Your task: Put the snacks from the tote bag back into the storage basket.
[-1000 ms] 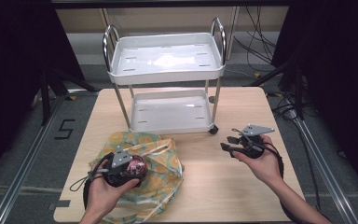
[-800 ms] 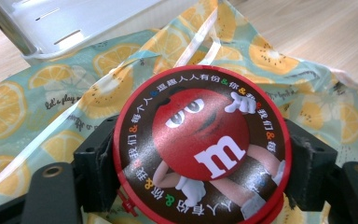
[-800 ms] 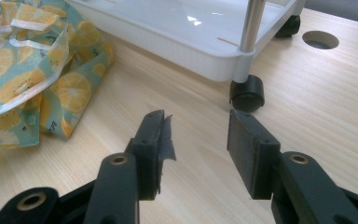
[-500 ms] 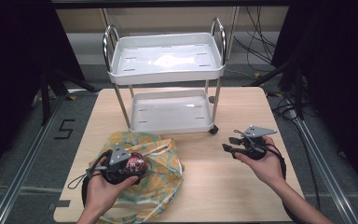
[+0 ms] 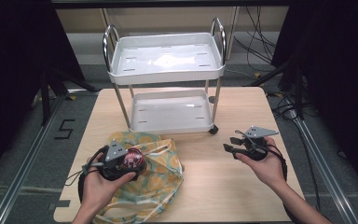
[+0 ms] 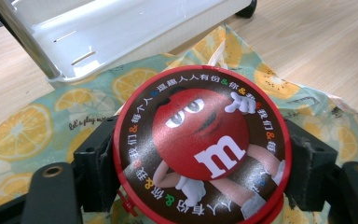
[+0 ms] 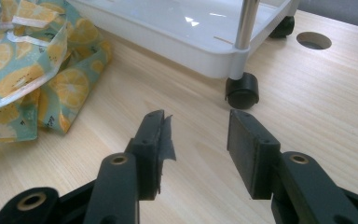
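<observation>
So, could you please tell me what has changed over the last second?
Very little. The left gripper, shut on the round red candy tin, has drifted slightly toward the person over the lemon-print bag. The right gripper stays open and empty in place; the white cart has not moved.

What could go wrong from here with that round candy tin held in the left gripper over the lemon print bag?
The left gripper clamps the round tin only at its curved rim, so it might slip or rotate out and drop onto the lemon bag. The bag's loose handles lie right under the tin and could snag a jaw. The cart stands on casters just behind the bag, so a bump could roll it.
</observation>
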